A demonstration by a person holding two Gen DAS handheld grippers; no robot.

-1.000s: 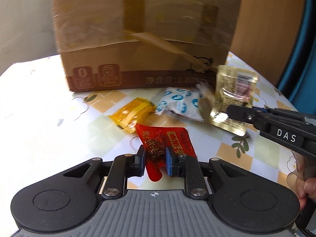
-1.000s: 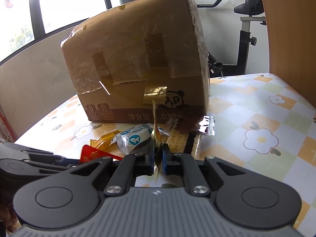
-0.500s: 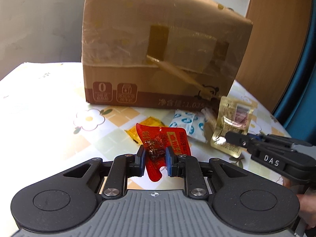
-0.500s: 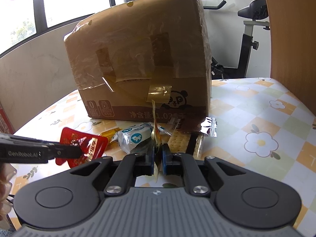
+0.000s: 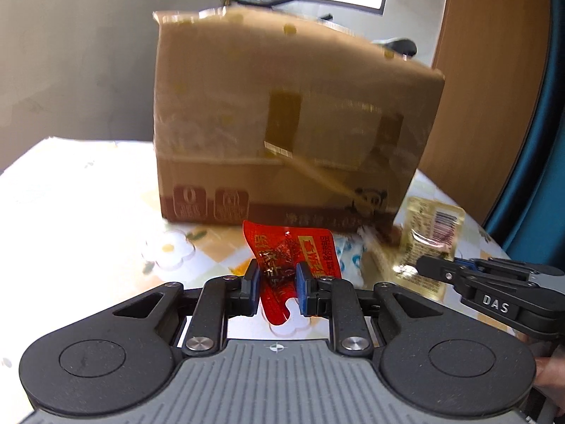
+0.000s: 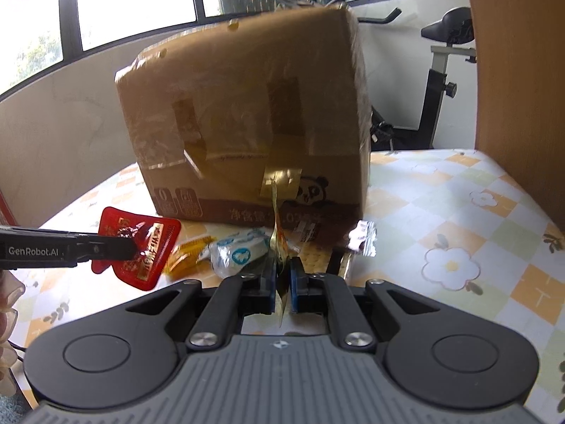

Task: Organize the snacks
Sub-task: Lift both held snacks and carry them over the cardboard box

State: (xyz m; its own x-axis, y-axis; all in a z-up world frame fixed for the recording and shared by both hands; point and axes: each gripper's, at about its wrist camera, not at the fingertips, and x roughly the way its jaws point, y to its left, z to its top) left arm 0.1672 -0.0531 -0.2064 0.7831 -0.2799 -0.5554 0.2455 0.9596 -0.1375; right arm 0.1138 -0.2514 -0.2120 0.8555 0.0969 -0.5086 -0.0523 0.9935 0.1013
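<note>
My left gripper is shut on a red snack packet, lifted above the table in front of the taped cardboard box. From the right wrist view the same red packet hangs at the left in the left gripper. My right gripper is shut on a thin yellow clear packet, seen edge-on; in the left wrist view that yellow packet faces me, with the right gripper at its lower edge. A blue-and-white packet and an orange packet lie by the box.
A cracker packet with a foil end lies at the box's foot. The table wears a checked flower cloth. A wooden panel stands at the right, an exercise bike behind. A hand shows at the left edge.
The left gripper has risen with the red packet, lifting it off the table and toward the box. The right gripper has stayed put with the yellow packet.
</note>
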